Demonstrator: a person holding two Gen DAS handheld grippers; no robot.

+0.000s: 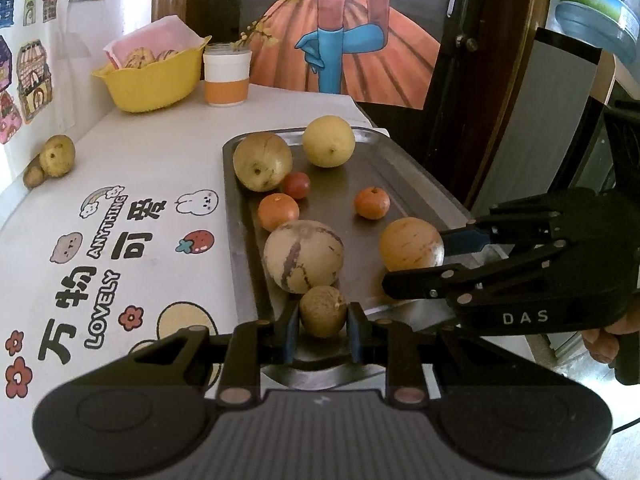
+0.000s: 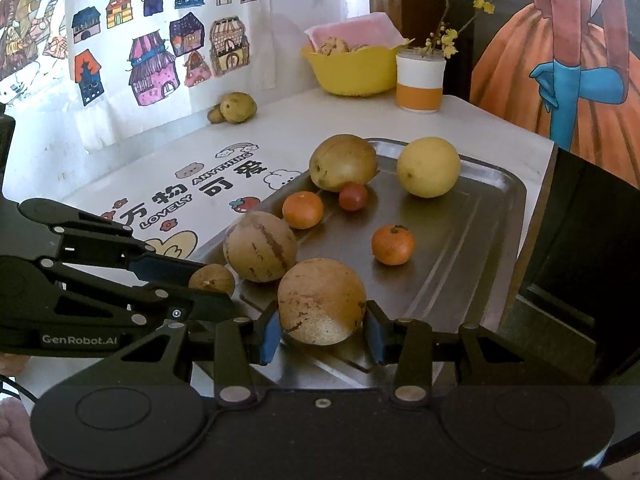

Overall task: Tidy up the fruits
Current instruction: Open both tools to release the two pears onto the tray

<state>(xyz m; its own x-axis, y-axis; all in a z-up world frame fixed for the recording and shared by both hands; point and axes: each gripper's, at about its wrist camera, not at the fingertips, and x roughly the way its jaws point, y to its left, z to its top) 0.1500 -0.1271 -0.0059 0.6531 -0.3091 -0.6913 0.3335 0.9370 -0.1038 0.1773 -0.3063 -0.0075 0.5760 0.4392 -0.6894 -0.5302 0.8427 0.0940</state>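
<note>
A metal tray point(image 1: 400, 184) point(image 2: 472, 232) holds a brownish pear point(image 1: 262, 162), a yellow pear point(image 1: 328, 141), a cherry tomato point(image 1: 297, 185), two tangerines point(image 1: 278, 212) point(image 1: 372, 203) and a striped melon point(image 1: 303, 256) point(image 2: 259, 246). At the tray's near edge, my left gripper point(image 1: 323, 330) point(image 2: 216, 292) is shut on a small brown fruit point(image 1: 322, 311) point(image 2: 212, 278). My right gripper point(image 2: 322, 334) point(image 1: 436, 260) is shut on a round tan fruit point(image 2: 322, 300) point(image 1: 410, 244) over the tray's near right part. I cannot tell whether either fruit is lifted.
A yellow bowl point(image 1: 152, 80) point(image 2: 352, 70) with fruit and a white-and-orange cup point(image 1: 226, 76) point(image 2: 420, 80) stand at the table's back. Two small greenish fruits point(image 1: 58, 156) point(image 2: 236, 108) lie by the left wall. The table's right edge runs just beyond the tray.
</note>
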